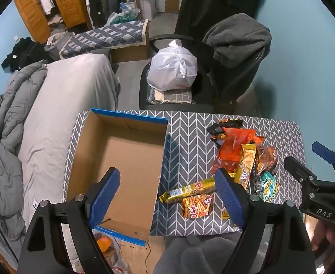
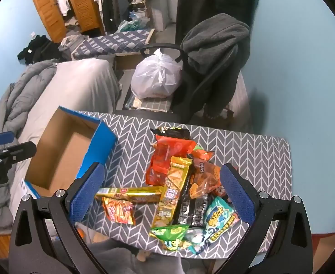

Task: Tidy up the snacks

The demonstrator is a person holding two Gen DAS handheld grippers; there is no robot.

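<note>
Left gripper (image 1: 167, 196): blue-padded jaws spread fully wide, nothing between them, hovering over the near right wall of the open blue cardboard box (image 1: 121, 159), which sits at the table's left end. Right gripper (image 2: 165, 196): jaws equally wide, empty, above the pile of foil snack packets (image 2: 181, 182) on the grey chevron tablecloth (image 2: 254, 150), right of the box. Packet print illegible. "DAS" is legible on the right gripper's body in the left wrist view.

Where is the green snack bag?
In the right wrist view, the green bag lies at the table's near edge, at the front of the snack pile, touching the teal packet on its right.
</note>
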